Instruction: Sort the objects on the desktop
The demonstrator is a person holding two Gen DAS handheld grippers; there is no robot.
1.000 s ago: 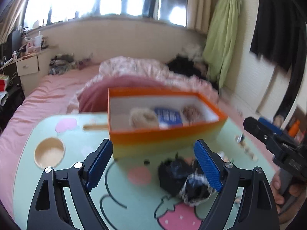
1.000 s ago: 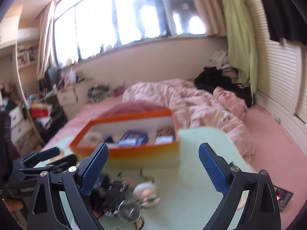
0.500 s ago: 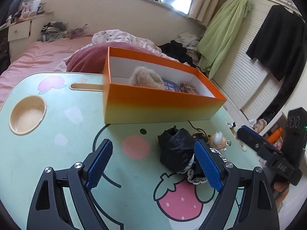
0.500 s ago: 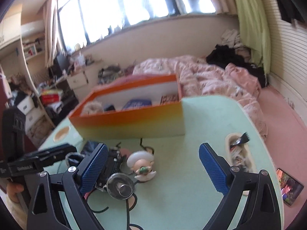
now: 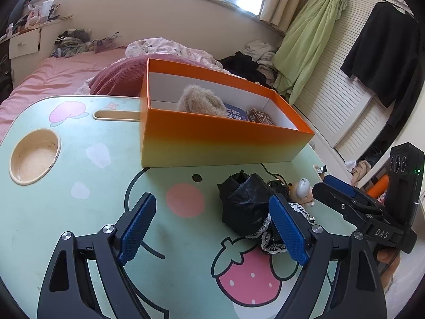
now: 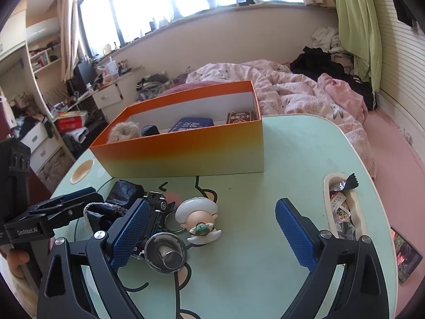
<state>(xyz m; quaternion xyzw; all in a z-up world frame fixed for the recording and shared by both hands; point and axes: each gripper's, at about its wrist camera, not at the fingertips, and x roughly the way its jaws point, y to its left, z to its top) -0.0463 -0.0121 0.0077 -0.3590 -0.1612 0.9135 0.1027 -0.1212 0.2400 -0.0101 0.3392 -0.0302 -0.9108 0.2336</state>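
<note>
An orange box [image 5: 217,138] stands on the green table [image 5: 79,212] and holds a furry item [image 5: 202,102], a blue pack [image 6: 191,125] and a brown pack [image 6: 240,117]. In front of it lie a black bag [image 5: 244,204], lace-trimmed fabric [image 5: 276,242], a small figurine [image 6: 198,219], a black clip [image 6: 156,207] and a stethoscope head [image 6: 166,252]. My left gripper [image 5: 212,226] is open and empty, just left of the bag. My right gripper [image 6: 209,231] is open and empty, around the figurine and above the table.
A round cup recess [image 5: 34,156] sits at the table's left. A side slot [image 6: 342,210] at the right edge holds wrappers. A bed with pink bedding [image 6: 305,90] lies behind the table. A phone [image 6: 405,251] lies beyond the right edge.
Both grippers have come down and closer to the table, tilting toward the loose objects. Both stay open and empty. The objects have not moved.
</note>
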